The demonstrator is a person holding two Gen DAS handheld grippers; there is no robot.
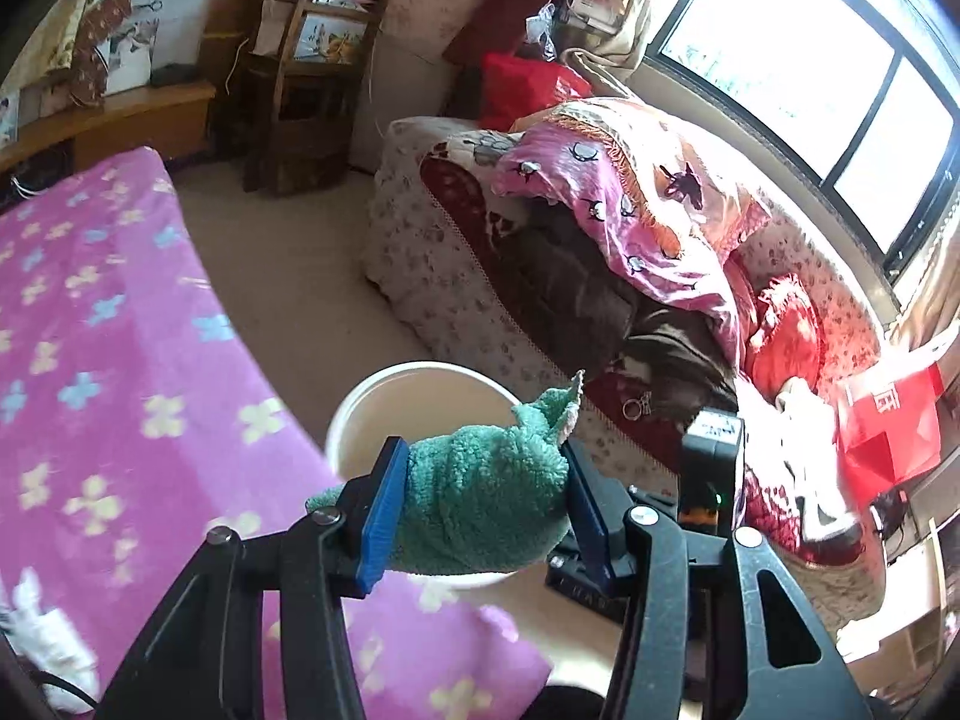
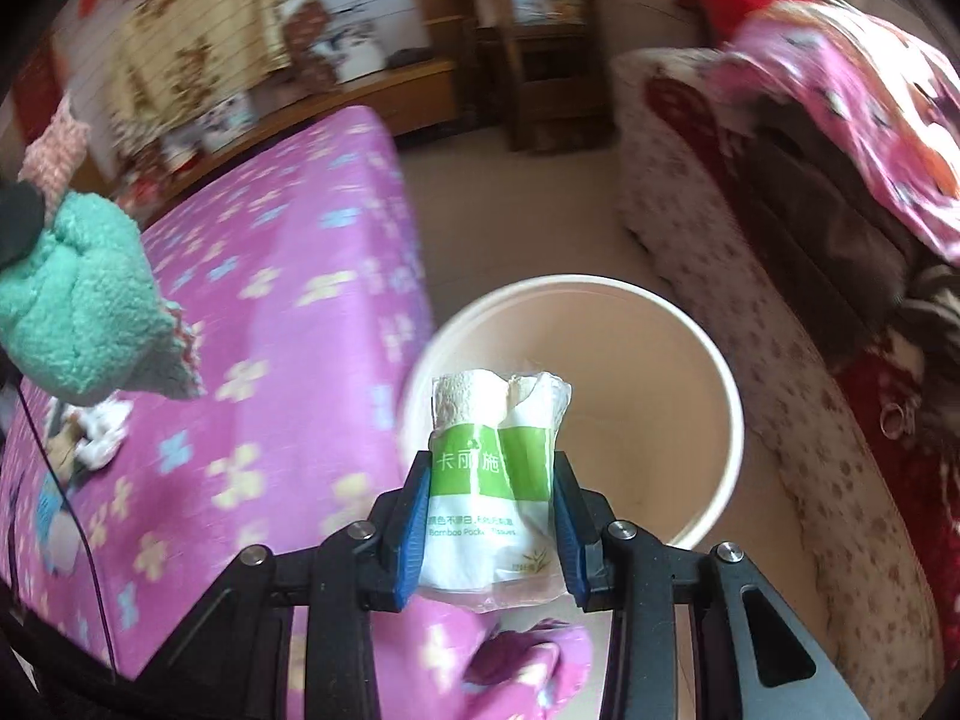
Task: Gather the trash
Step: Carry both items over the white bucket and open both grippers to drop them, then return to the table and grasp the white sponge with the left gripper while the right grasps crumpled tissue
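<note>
On the left, the left gripper (image 1: 486, 498) has a teal fleece cloth (image 1: 480, 498) wedged between its blue pads (image 1: 384, 516), both pads pressing into the bunched fabric with the jaws partly apart. The cloth's long axis runs roughly forward along the fingers, its pointed, pale-edged corner sticking up and away past the fingertips, while a small tail pokes out behind the left pad. It hangs in front of the near rim of the white bucket (image 1: 360, 414), which stands on the floor between the bed with the pink flowered blanket (image 1: 120, 330) and the sofa (image 1: 432, 276). To the right, the right gripper (image 2: 492, 516) clamps a green-and-white pocket tissue pack (image 2: 498, 468) between its blue pads, jaws narrowly parted and squeezing the pack's sides. The pack stands lengthwise along the fingers, its torn-open end pointing forward over the bucket's open mouth (image 2: 708, 360). In that view the teal cloth (image 2: 78, 312) shows at the far left above the blanket.
</note>
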